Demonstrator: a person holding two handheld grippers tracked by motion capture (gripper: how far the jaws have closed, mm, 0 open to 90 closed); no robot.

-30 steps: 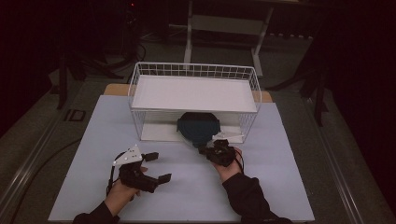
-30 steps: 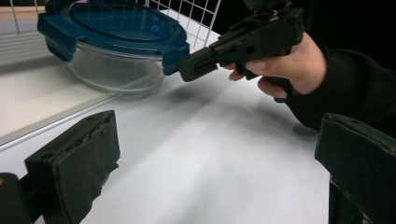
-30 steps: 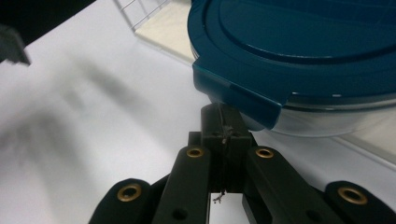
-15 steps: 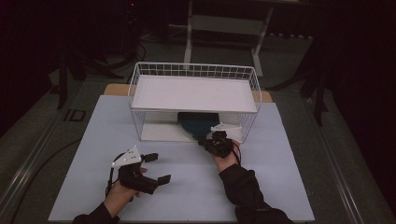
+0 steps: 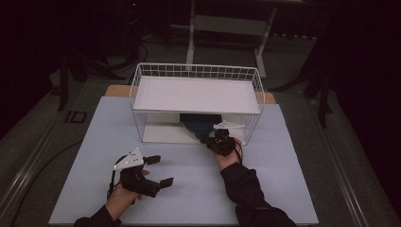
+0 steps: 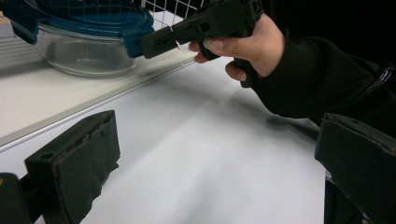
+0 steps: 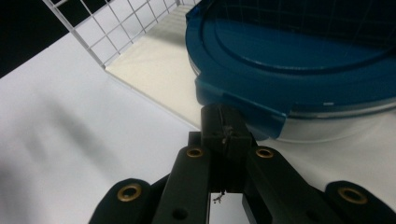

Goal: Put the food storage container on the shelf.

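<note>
Pressed flat together, right gripper (image 7: 226, 128), jaw faces meeting with nothing between them, tips right at the blue clip tab of the container's lid (image 7: 299, 60); touching or a hair short, cannot tell from the right gripper view. Same tool from the side in the left gripper view (image 6: 161, 41): black nose level with the lid's rim, held in the right hand (image 6: 243, 42), dark sleeve trailing behind. Glass container (image 6: 84, 53) clear-walled there, sitting on the white base board inside the wire rack, close to the rack's open front edge. Up in the high view, container (image 5: 201, 124) just a dark blue patch under the rack's white upper shelf, glass body not readable; right gripper (image 5: 208, 140) at the rack's front edge, just in front of that patch. Wire rack (image 5: 142, 90) itself seen whole from above, standing at the far half of the pale table (image 5: 293, 189). Spread wide, left gripper (image 5: 160, 170), well in front of the rack's left corner, nothing between the jaws, held low over the table by the left hand (image 5: 124, 198). Left gripper view confirms: two foam-faced pads (image 6: 77, 165) far apart, bare tabletop between them.
</note>
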